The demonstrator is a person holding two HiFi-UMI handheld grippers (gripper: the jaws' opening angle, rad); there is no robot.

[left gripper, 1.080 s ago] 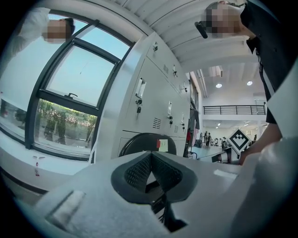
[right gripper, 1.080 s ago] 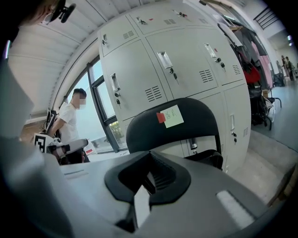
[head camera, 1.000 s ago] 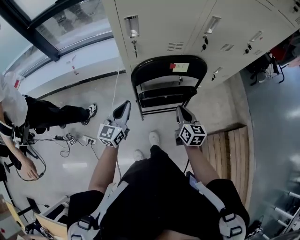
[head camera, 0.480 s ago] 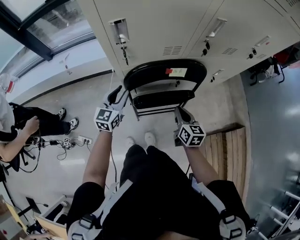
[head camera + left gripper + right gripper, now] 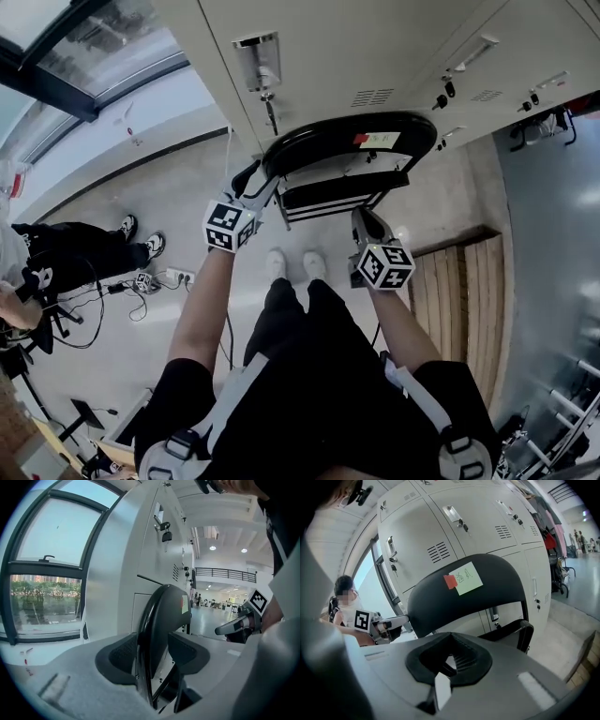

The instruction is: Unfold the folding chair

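Black and folded nearly flat, the folding chair (image 5: 347, 131) stands upright on the pale floor (image 5: 178, 206), just in front of a row of cream metal lockers (image 5: 375, 47). A green sticky note (image 5: 384, 140) and a small red tag (image 5: 361, 139) sit on the curved backrest. The left gripper (image 5: 258, 178) is at the backrest's left edge. In the left gripper view its jaws stand wide apart with the rim of the chair (image 5: 168, 616) between them. They have just been opening, and the pads are not pressing on the rim. The right gripper (image 5: 367, 220) hangs near the chair's right side, in front of the folded seat. In the right gripper view its jaws are closed together with nothing between them, and the backrest (image 5: 487, 602) rises beyond them, apart from the tips. Keys (image 5: 272, 103) hang from a lock on one locker door. To the right of the chair a slatted wooden board (image 5: 459, 300) lies on the floor. At the left edge of the head view another person (image 5: 56, 248) sits near a power strip (image 5: 173, 277) and loose cables. A large window (image 5: 42, 573) fills the wall beside the lockers.
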